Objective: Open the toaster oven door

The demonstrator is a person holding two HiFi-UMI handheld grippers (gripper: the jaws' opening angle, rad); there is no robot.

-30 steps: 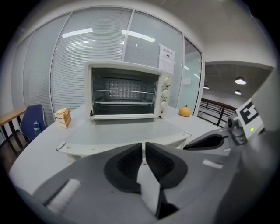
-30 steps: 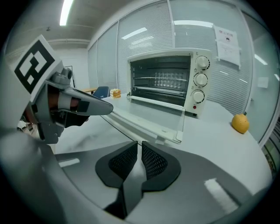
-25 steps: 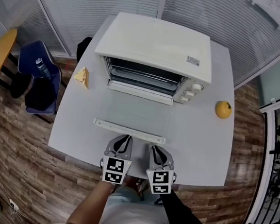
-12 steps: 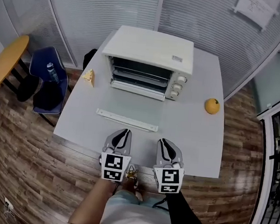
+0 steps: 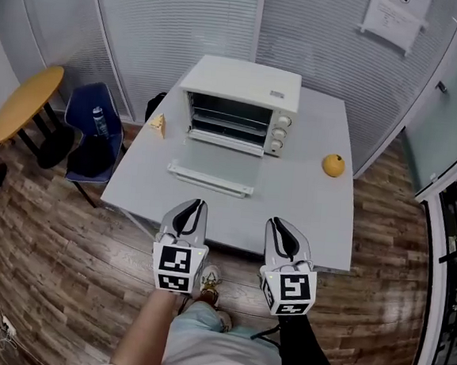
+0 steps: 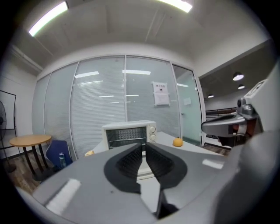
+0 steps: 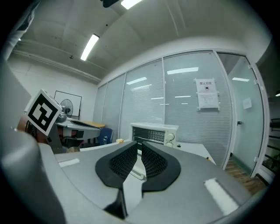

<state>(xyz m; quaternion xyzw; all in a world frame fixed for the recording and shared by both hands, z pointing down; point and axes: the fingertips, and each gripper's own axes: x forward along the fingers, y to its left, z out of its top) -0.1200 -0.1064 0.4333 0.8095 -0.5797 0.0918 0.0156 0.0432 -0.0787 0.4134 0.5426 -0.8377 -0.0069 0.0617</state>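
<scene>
The white toaster oven stands at the far side of the grey table, its glass door folded down flat with the white handle towards me. The oven's rack shows inside. My left gripper hovers at the table's near edge, shut with nothing in it. My right gripper is beside it, also shut and empty. Both are well short of the door. The left gripper view looks past its gripper at the oven. The right gripper view, past its gripper, shows the oven.
An orange lies on the table right of the oven, a yellow wedge at its left. A blue chair and a round yellow table stand to the left. Glass walls close in behind the table; wooden floor lies below me.
The view has drawn back from the table and the oven looks smaller. Both grippers have moved back from over the table to its near edge and spread apart. The door stays down.
</scene>
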